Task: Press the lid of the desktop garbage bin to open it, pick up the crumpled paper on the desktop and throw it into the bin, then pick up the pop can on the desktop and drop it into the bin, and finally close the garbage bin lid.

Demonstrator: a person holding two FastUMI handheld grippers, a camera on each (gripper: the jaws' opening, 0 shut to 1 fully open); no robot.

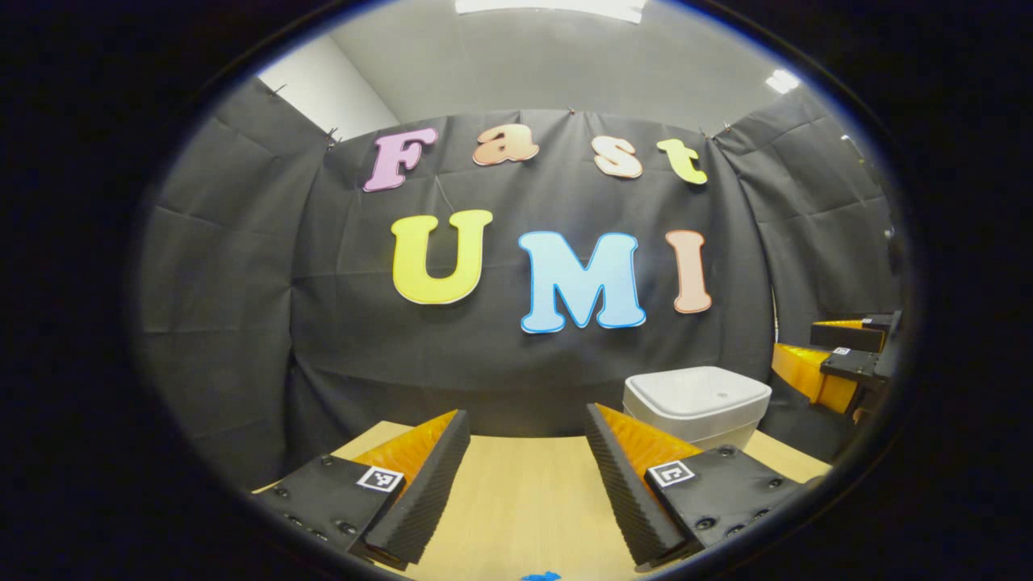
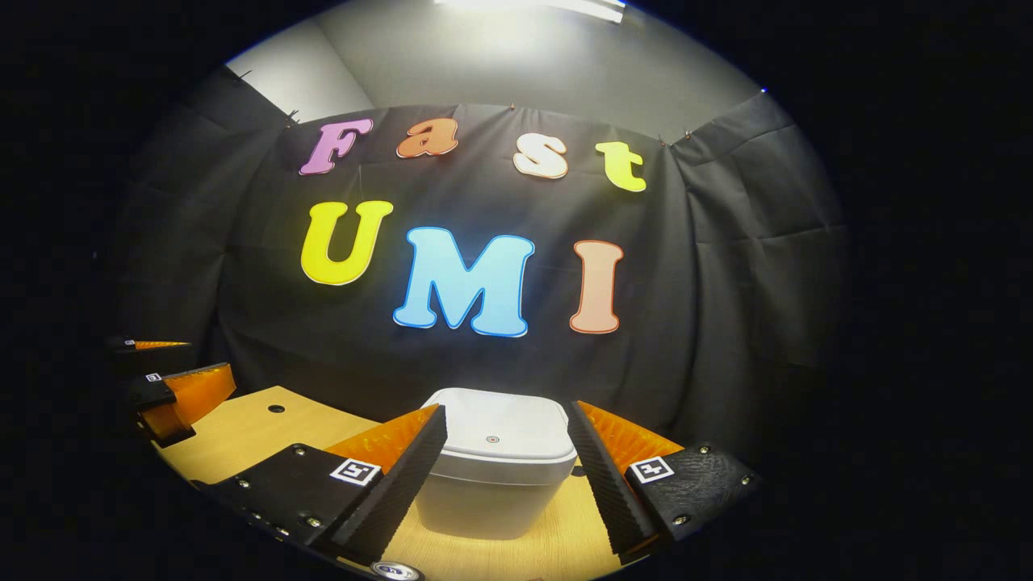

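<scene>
Black cloth backs a pale wooden desk (image 1: pixel 524 492). Left gripper (image 1: pixel 529 476): jaws apart, nothing between them; white bin (image 1: pixel 698 403), lid down, at 2 o'clock. Right gripper (image 2: pixel 504 472): jaws apart, bin (image 2: pixel 494 468) at 12 o'clock beyond them; can top (image 2: pixel 395 571) at 6 o'clock.

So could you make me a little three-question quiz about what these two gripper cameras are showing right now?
1. True or false: the bin's lid is shut.
2. In the right gripper view, what lies straight ahead between the right gripper's fingers? A) pop can B) white bin C) paper ball
3. Fill in: the left gripper is ___, with bare wooden table between its fingers.

Key: 1 true; 2 B; 3 open.
</scene>
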